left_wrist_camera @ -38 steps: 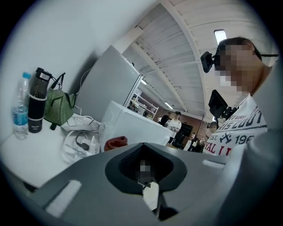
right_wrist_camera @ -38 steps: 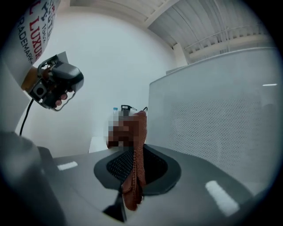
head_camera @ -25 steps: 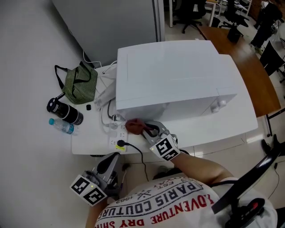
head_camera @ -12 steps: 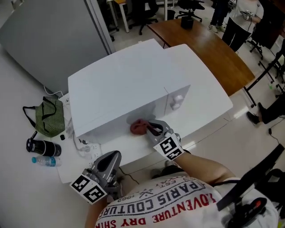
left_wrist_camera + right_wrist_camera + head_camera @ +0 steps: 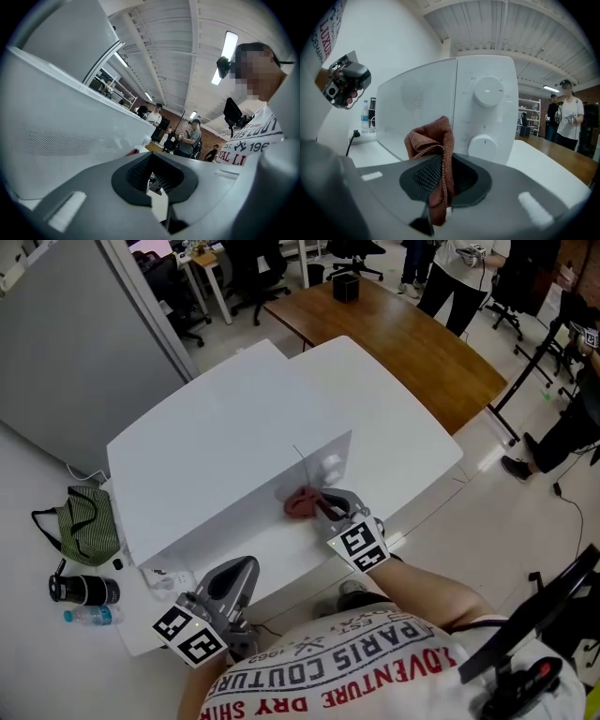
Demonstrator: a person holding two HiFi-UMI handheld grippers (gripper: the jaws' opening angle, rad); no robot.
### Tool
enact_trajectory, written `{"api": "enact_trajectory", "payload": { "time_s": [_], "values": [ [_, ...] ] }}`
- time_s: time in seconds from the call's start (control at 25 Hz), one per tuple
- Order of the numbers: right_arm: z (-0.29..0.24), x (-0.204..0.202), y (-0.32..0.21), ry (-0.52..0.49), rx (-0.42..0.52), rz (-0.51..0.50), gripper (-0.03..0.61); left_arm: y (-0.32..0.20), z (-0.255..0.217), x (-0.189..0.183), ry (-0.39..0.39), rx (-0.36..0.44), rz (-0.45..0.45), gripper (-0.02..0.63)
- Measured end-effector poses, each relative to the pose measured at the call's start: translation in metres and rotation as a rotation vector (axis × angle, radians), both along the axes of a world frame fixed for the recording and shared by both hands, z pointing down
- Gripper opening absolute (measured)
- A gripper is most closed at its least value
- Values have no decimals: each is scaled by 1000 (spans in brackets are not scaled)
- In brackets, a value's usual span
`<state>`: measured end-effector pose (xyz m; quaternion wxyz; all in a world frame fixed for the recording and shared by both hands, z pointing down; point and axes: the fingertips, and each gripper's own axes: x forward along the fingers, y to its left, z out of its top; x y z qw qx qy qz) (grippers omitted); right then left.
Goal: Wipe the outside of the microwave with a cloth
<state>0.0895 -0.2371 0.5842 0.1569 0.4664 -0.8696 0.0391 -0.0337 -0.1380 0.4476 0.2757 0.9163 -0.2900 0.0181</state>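
A white microwave (image 5: 216, 451) stands on a white table (image 5: 403, 442). Its front face with two round knobs (image 5: 487, 91) fills the right gripper view. My right gripper (image 5: 323, 507) is shut on a reddish-brown cloth (image 5: 300, 502), held just in front of the microwave's door near the control panel. The cloth (image 5: 433, 150) bunches up between the jaws. Whether it touches the door I cannot tell. My left gripper (image 5: 234, 579) hangs low at the table's front edge, jaws closed with nothing in them; the microwave's side (image 5: 61, 131) is at the left of its view.
A green striped bag (image 5: 86, 523), a black flask (image 5: 82, 591) and a water bottle (image 5: 92, 616) lie on the floor-side left of the table. A brown wooden table (image 5: 412, 343) stands behind. People (image 5: 567, 117) stand at the far right.
The head view has swung, so the microwave now sits further left and turned. My right gripper with the cloth has moved right along the front, from the left end to near the knobs.
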Motion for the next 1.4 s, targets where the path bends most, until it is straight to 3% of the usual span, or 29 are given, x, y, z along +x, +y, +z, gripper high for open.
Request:
{"api": "enact_trajectory", "payload": {
  "time_s": [0.2,0.44,0.56,0.72,0.88,1.12,1.4],
  "values": [
    [2,0,-1,-12,-15,-40,43,-5,5,-3,-13,-12,-28,5],
    [-5,2,11,-44,-116,-150,43,-6,3,-3,-10,-15,-66,5],
    [-33,6,27,-80,-168,-221,43,-4,2,-4,-22,-7,-88,6],
    [-90,-2,63,-115,-176,-412,43,5,-1,-3,-31,2,-104,5],
    [-137,-16,94,-176,-184,-519,43,17,-12,3,-42,36,-92,5],
    [-158,-38,112,-198,-192,-604,43,29,-21,3,-34,54,-121,6],
    [-157,-40,112,-233,-203,-602,41,36,-35,1,-44,95,-145,6]
  ]
}}
